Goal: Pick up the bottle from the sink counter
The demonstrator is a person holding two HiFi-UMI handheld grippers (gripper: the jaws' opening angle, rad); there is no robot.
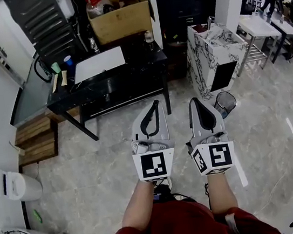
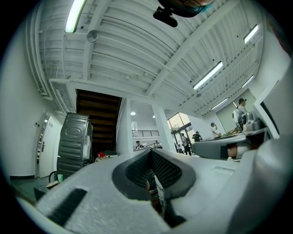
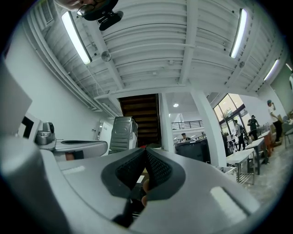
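Red top point(image 1: 179, 227), red sleeves behind marker cubes point(image 1: 155, 165). Cubes white, black square markers. Ahead of cubes, left gripper point(image 1: 155, 104), right gripper point(image 1: 194, 101): pale grey shells, dark mesh-textured pads point(image 3: 157, 170).

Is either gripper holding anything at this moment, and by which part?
Nothing is held: the white left gripper and white right gripper both have jaws shut together, empty.

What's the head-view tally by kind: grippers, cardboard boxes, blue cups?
grippers: 2 (left gripper, right gripper)
cardboard box: 1
blue cup: 1
total: 4
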